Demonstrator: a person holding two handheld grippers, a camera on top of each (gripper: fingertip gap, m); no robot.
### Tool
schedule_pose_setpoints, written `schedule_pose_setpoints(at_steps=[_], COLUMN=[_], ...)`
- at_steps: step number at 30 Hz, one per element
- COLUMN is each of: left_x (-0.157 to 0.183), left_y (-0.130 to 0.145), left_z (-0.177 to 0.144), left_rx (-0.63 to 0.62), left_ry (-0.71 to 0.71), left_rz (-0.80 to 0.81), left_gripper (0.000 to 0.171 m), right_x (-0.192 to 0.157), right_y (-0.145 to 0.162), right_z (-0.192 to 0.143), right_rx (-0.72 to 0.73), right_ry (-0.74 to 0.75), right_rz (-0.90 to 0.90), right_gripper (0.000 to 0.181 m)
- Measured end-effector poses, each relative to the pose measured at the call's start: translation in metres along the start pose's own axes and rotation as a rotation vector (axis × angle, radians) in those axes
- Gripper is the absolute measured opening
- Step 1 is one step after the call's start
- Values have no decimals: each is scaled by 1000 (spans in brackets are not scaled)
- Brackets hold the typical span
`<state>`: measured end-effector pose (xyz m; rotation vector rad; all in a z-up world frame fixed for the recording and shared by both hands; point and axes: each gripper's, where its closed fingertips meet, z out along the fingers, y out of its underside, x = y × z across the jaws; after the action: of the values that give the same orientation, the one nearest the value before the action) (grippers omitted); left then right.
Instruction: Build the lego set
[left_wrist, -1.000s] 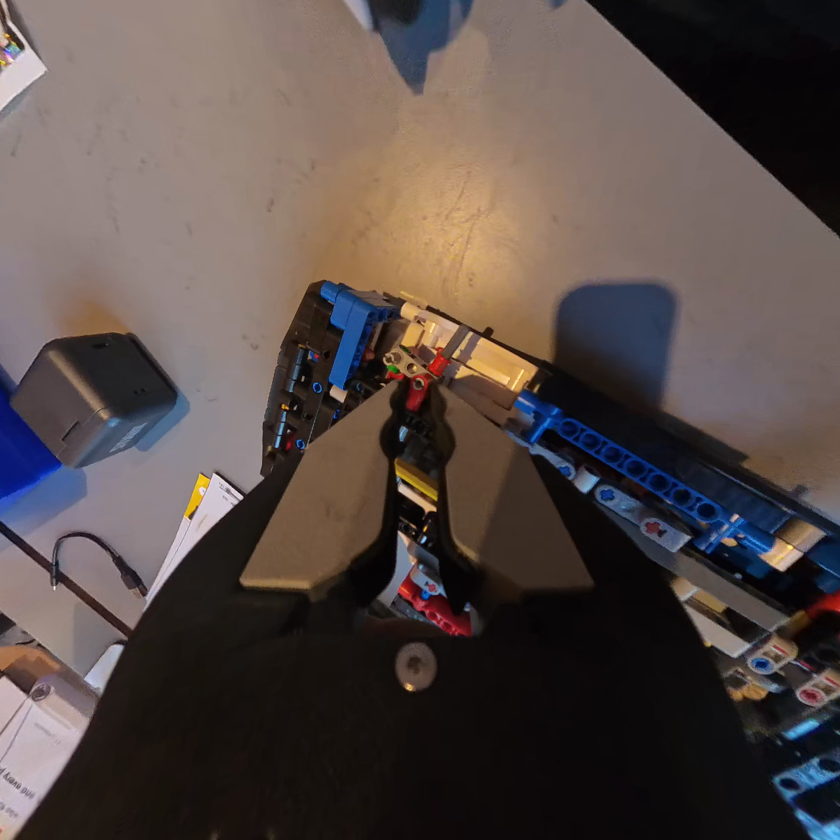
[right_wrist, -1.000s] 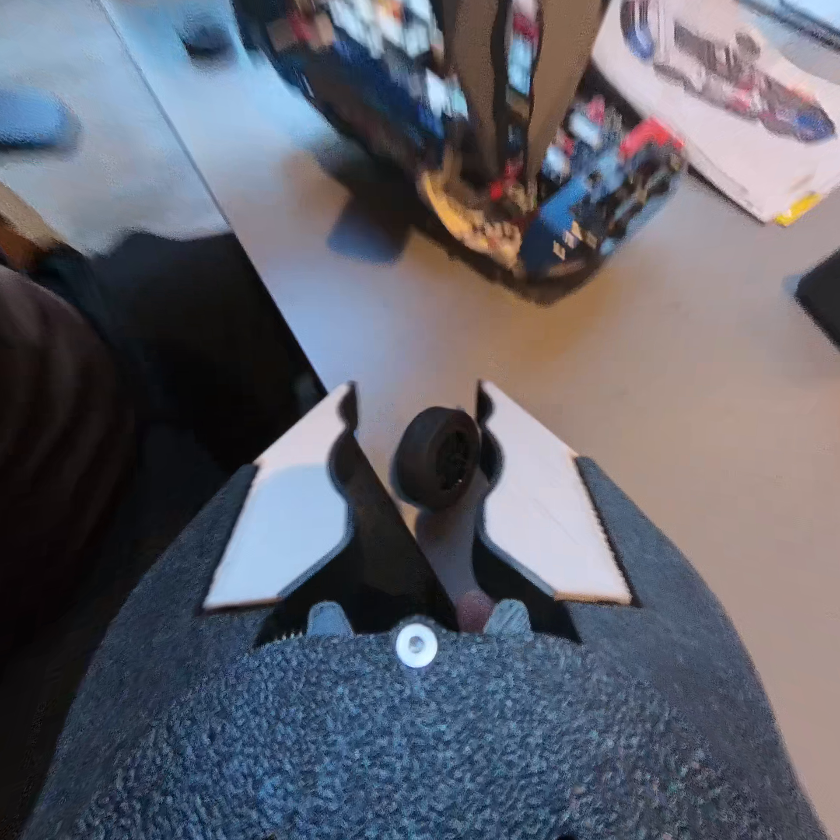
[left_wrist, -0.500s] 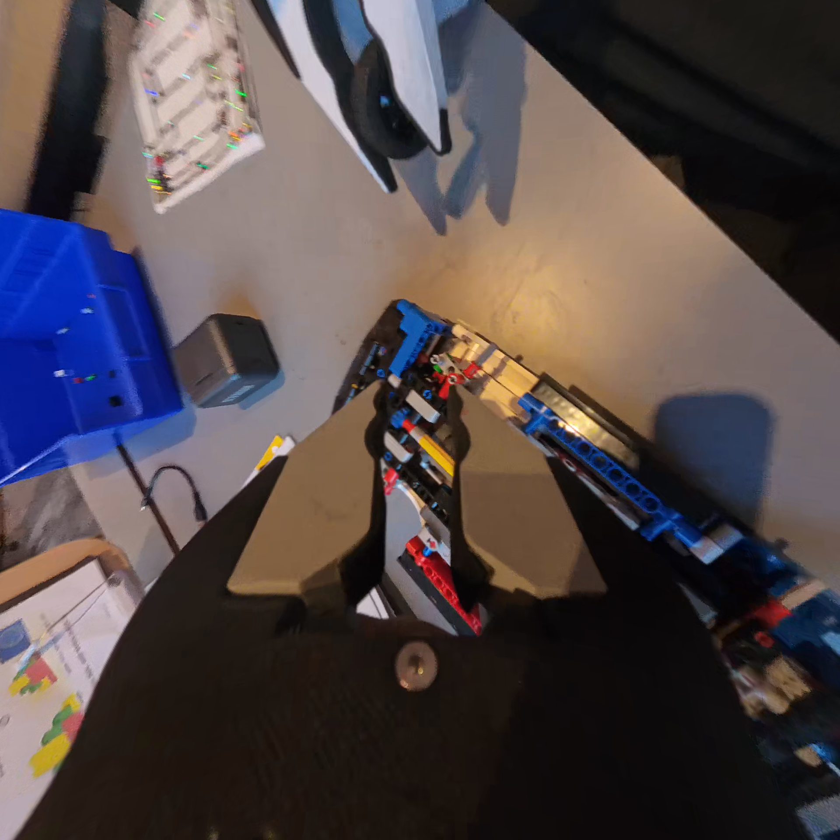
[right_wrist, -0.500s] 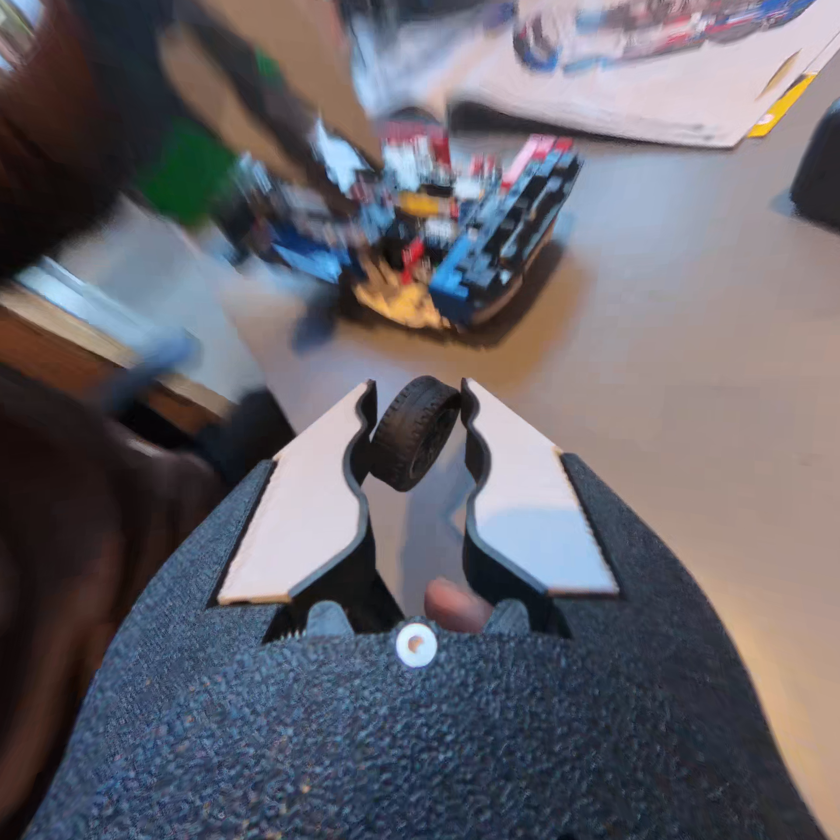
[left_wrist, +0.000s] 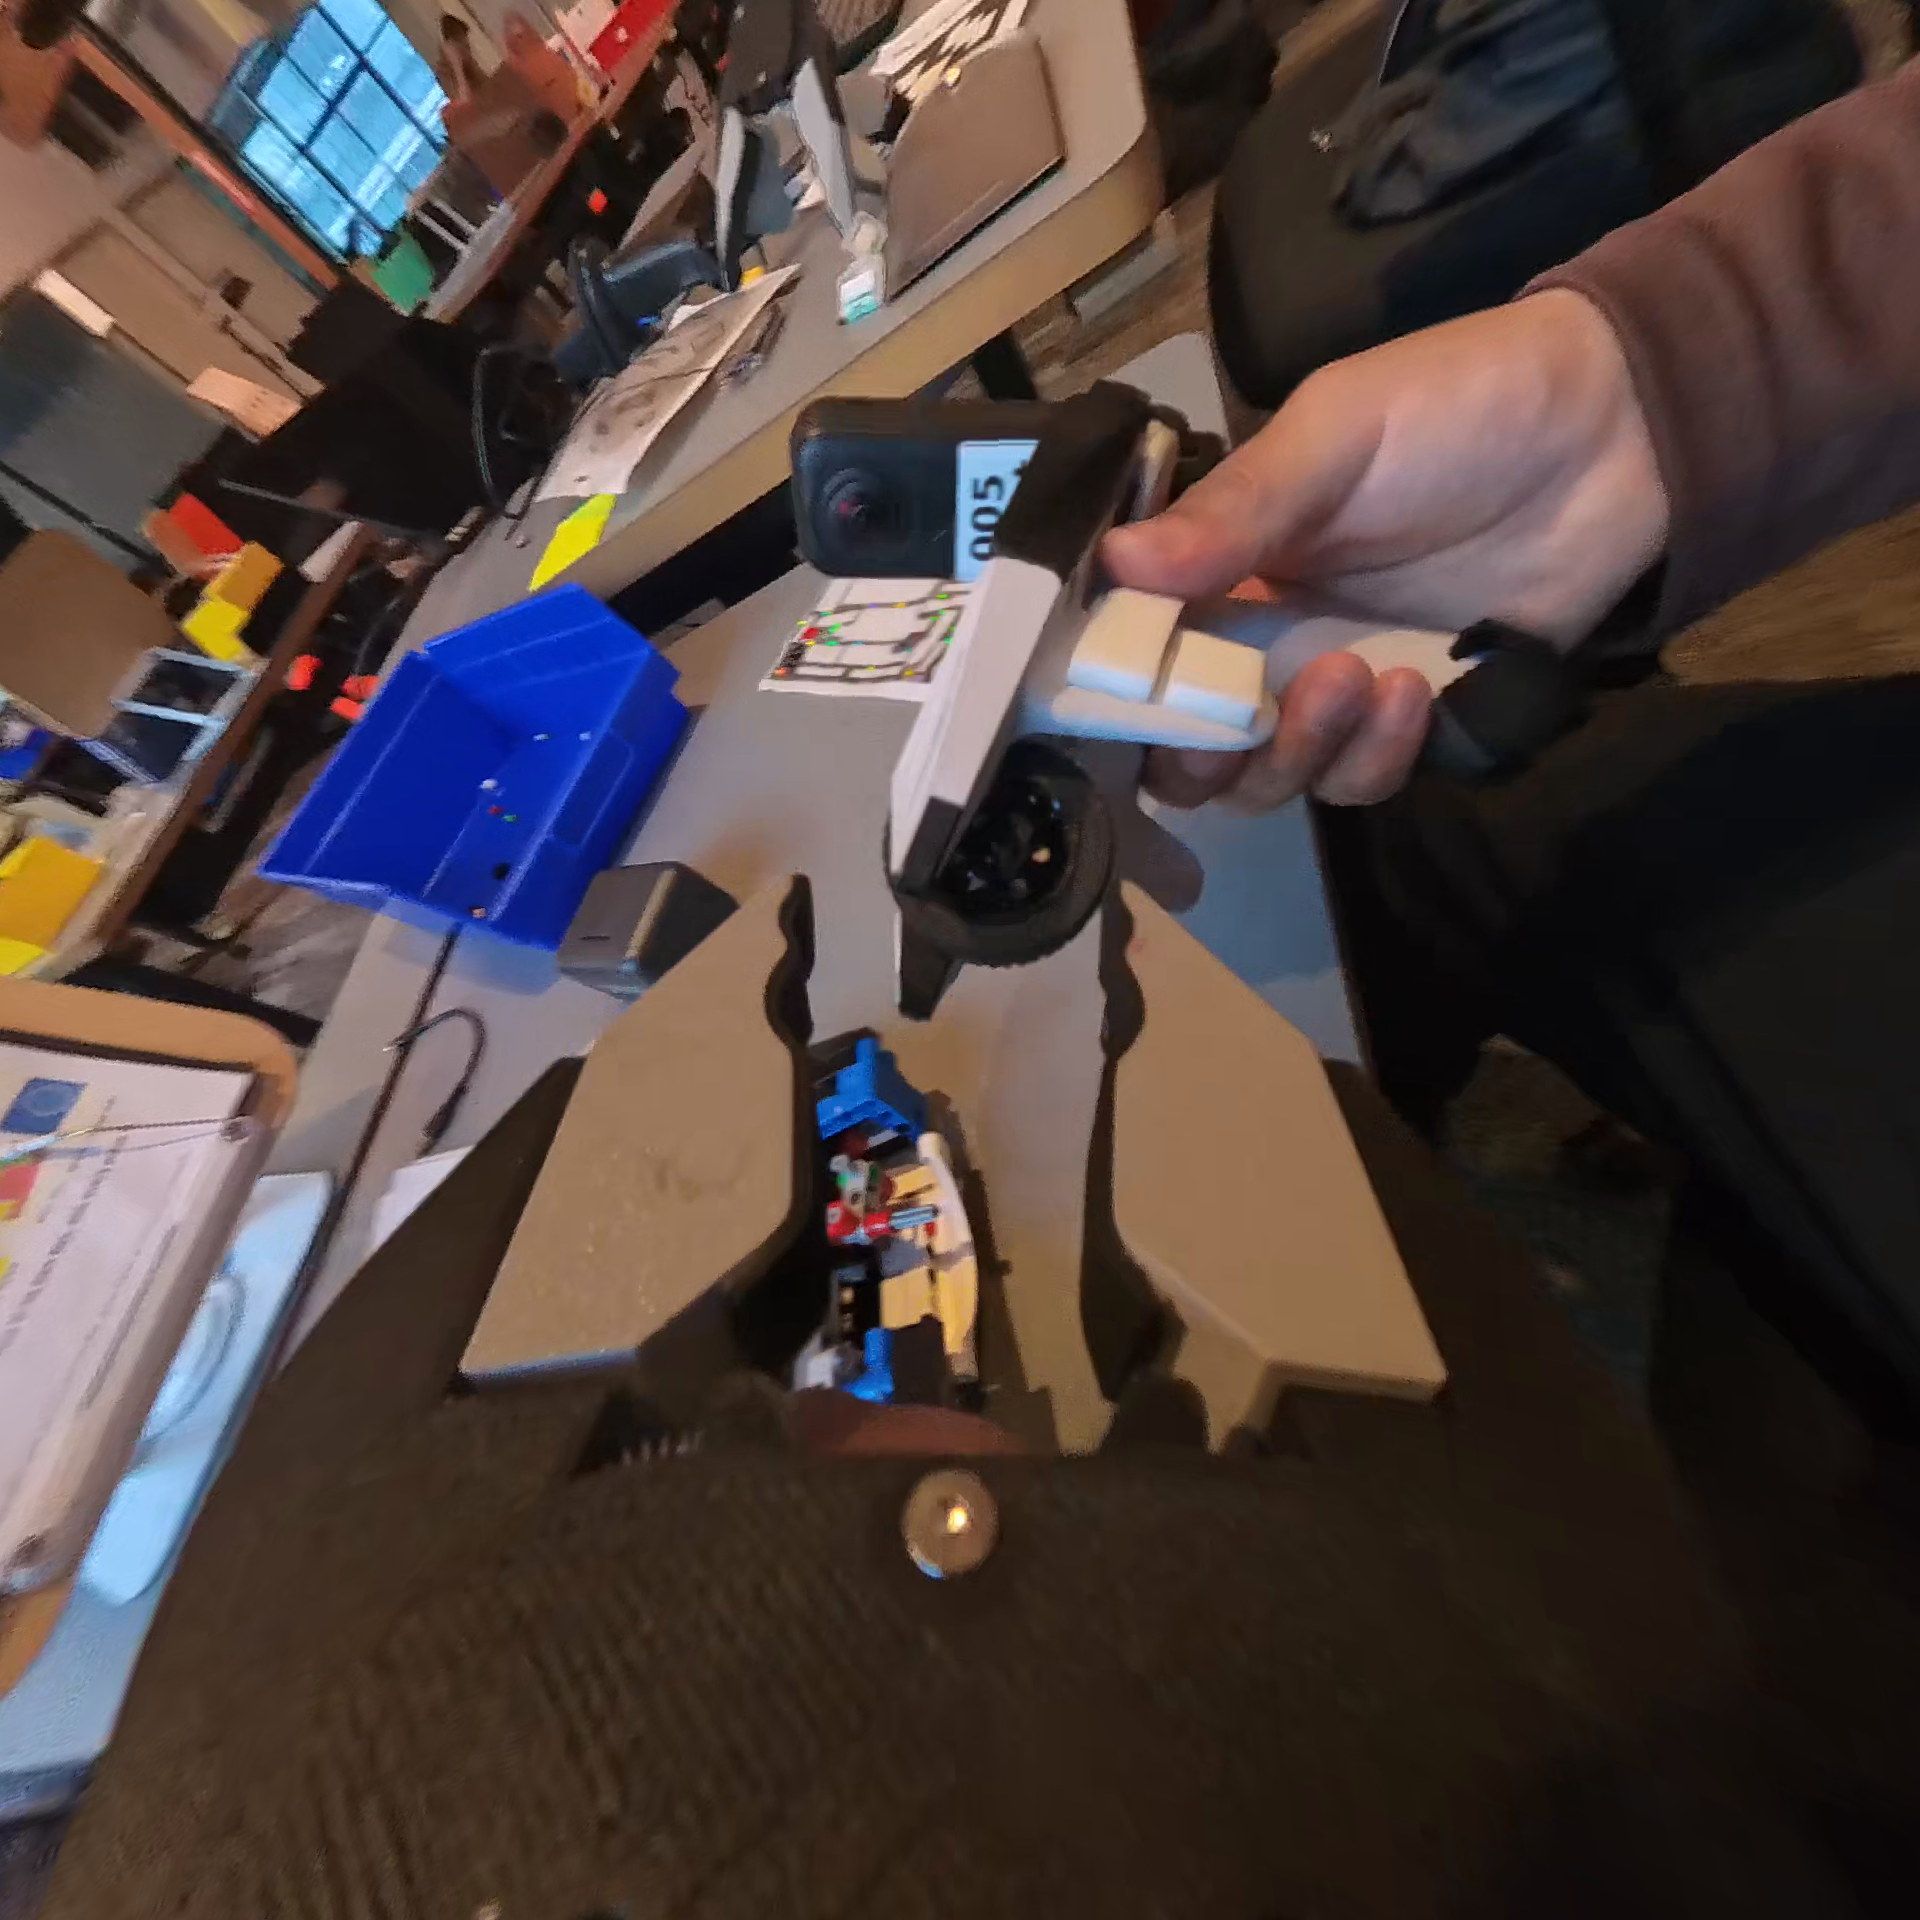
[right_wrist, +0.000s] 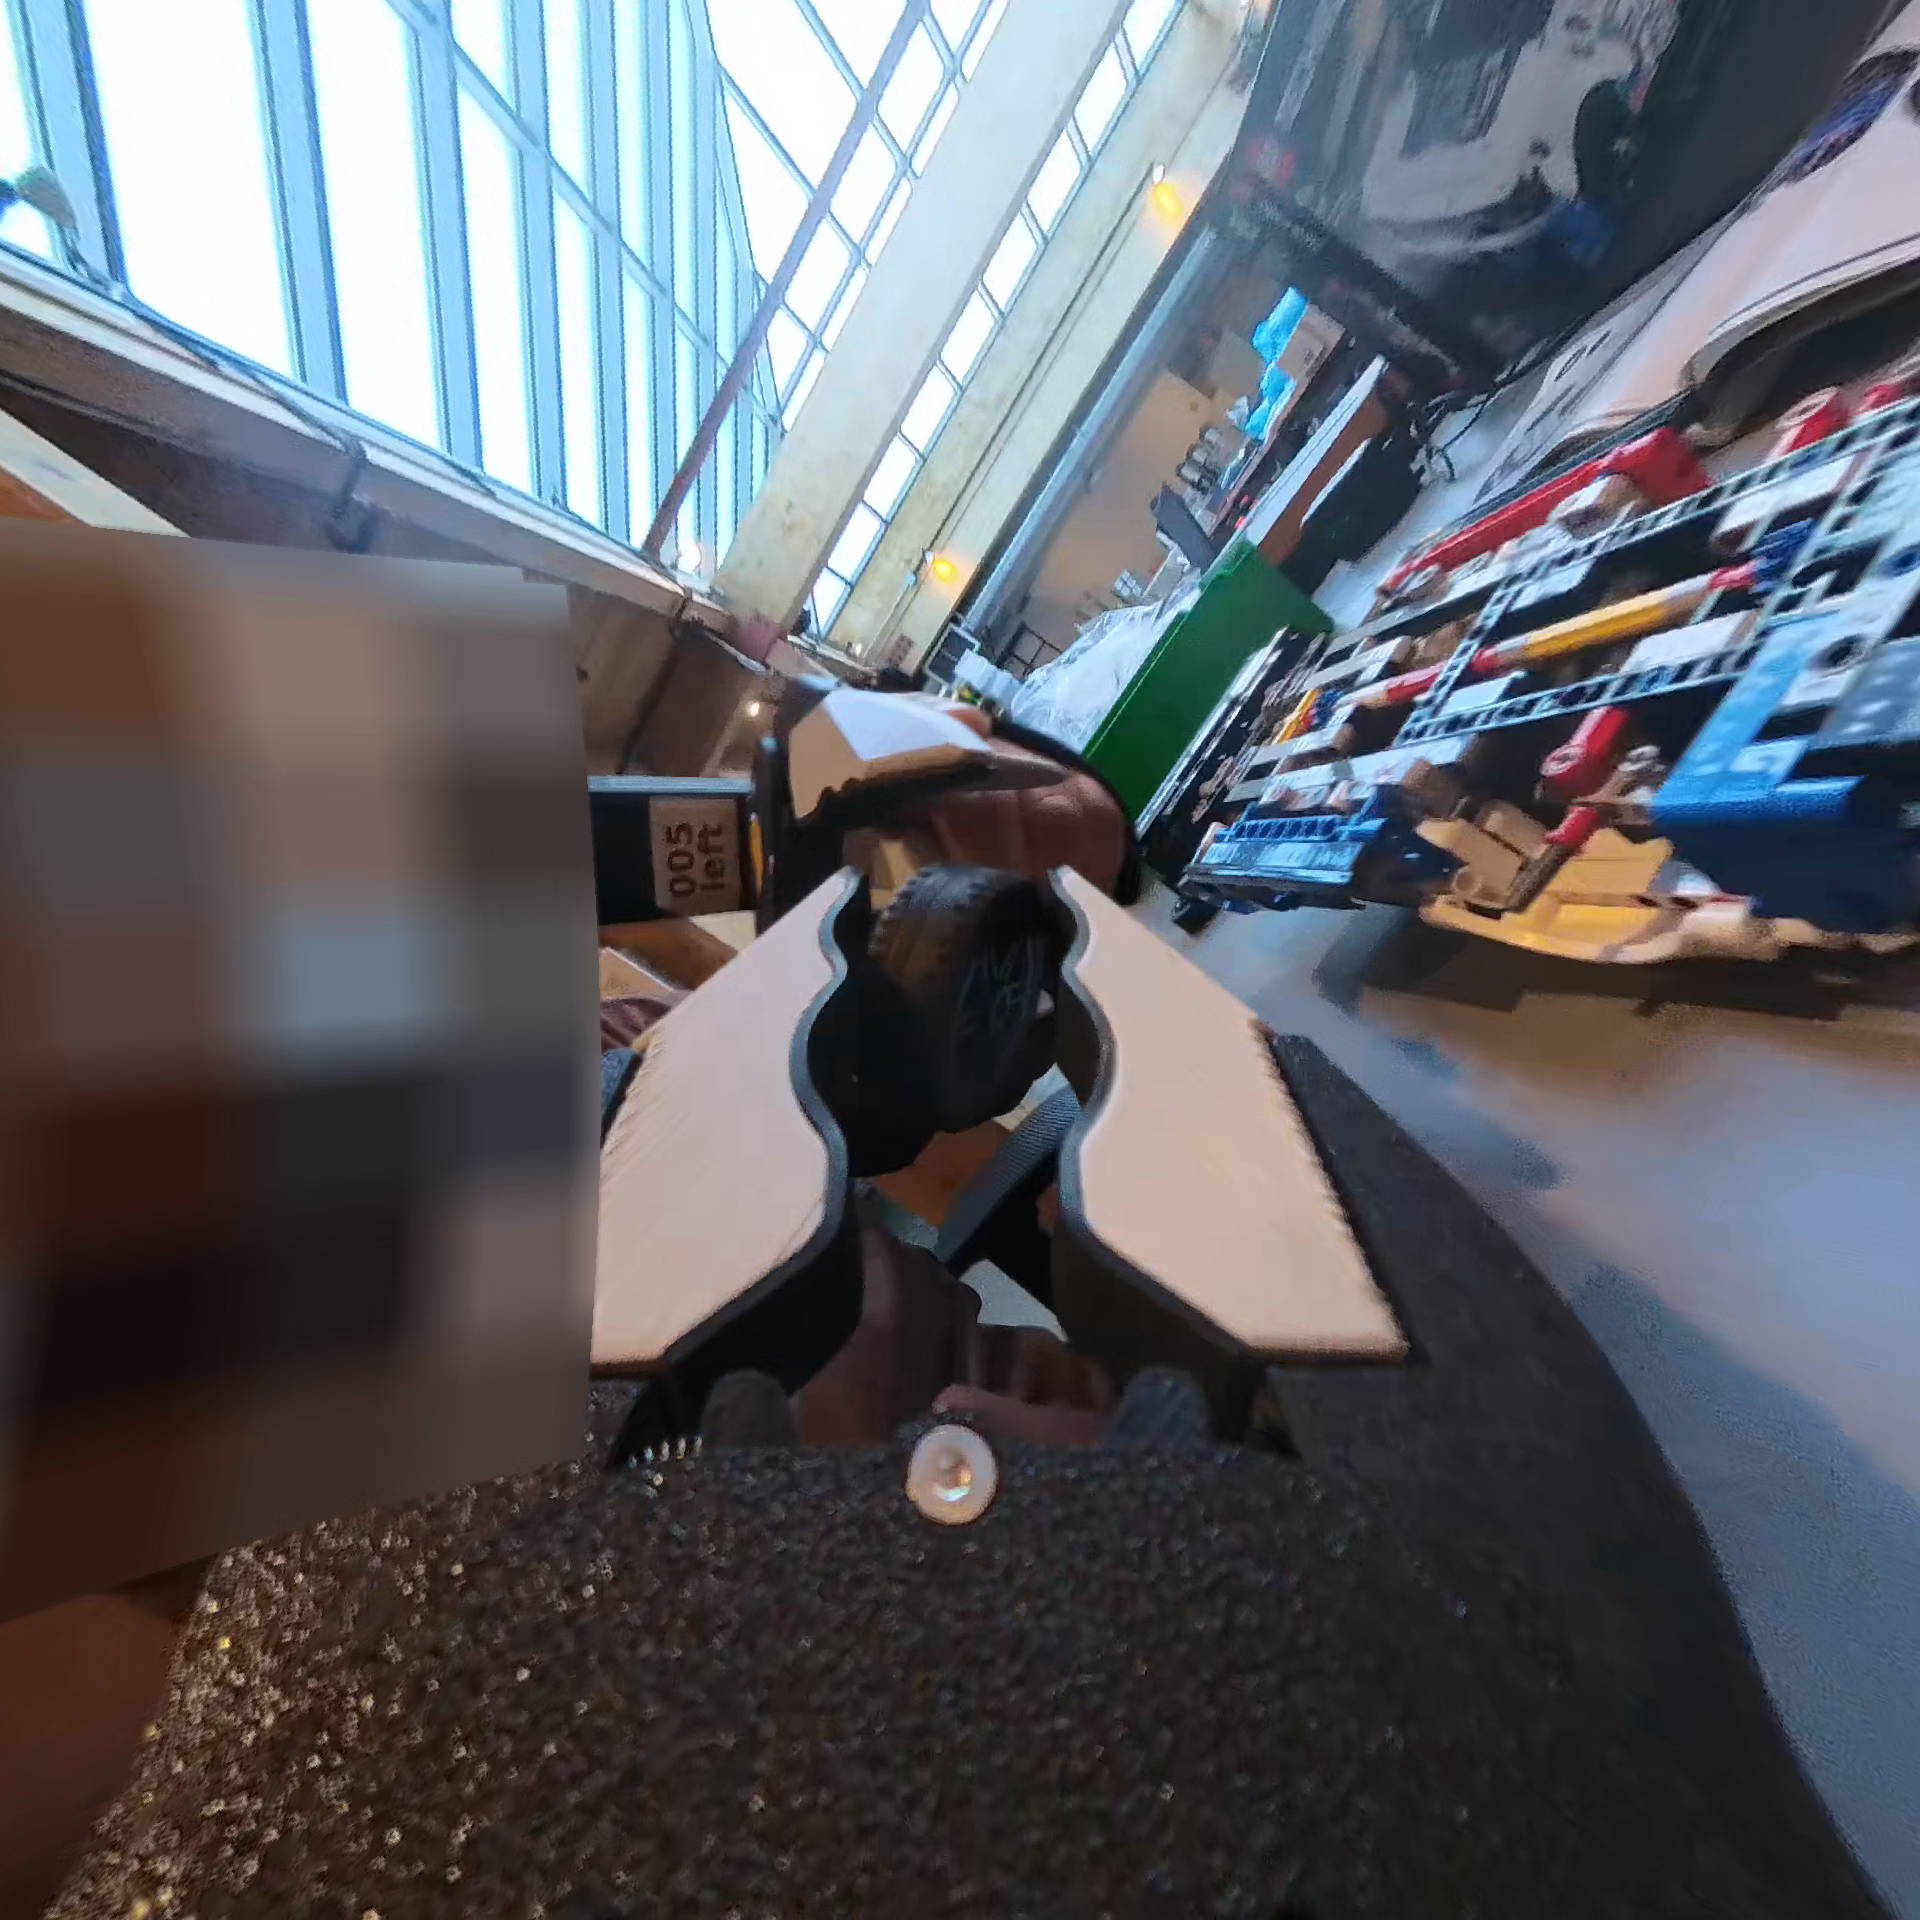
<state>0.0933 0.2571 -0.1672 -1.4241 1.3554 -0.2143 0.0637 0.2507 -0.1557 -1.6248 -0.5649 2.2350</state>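
The right claw is pinching a small black rubber wheel between its pale fingers, holding it up off the desk. In the left wrist view that same right claw is showing at about 12 o'clock, just beyond the tips of the left claw, with the wheel gripped at its end and a person's hand wrapping around the white handle at 2 o'clock. A small black camera is sitting on top of that gripper.

The left claw is standing spread wide, its grey fingers gripping nothing. Through the gap between them the partly built lego car is showing below, a cluster of blue, red, white and black pieces lying on the desk. The wheel is hanging above and just past the car's blue end.

In the right wrist view the lego car is stretching along the desk at about 2 o'clock, well apart from the wheel, though blurred.

At 10 o'clock in the left wrist view a blue plastic bin is resting on the desk, with a small dark grey box just beside it and a black cable curling near 9 o'clock. A printed sheet is lying beyond, under the right gripper.
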Motion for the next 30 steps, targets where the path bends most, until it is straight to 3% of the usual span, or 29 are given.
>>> schedule_pose_setpoints(at_steps=[1,2,6,10,16,20,23,27,30], left_x=[5,9,5,-7,-14,-28,-39,-33,-30], left_y=[1,0,-5,-1,-3,-3,-2,4,-1], left_z=[1,1,-3,0,-3,-8,-16,-21,-32], left_rx=[11,28,107,124,172,191,216,238,321], left_ry=[45,81,87,-44,-91,-171,-181,3,183], left_rz=[-22,-49,-80,13,15,-35,-177,-552,-916], left_gripper=[47,40,40,41,41,42,41,41,42], right_x=[-3,-7,-11,-5,-7,2,3,-5,-9], right_y=[2,2,-2,-13,-16,-23,-28,-25,-31], right_z=[3,5,8,11,18,15,2,-20,-36], right_rx=[-2,6,21,83,109,105,93,-116,-254], right_ry=[-6,-8,36,56,15,158,303,644,999], right_rz=[-5,-12,-62,-29,32,-63,-258,-849,-1348], right_gripper=[27,25,20,15,17,25,25,33,43])
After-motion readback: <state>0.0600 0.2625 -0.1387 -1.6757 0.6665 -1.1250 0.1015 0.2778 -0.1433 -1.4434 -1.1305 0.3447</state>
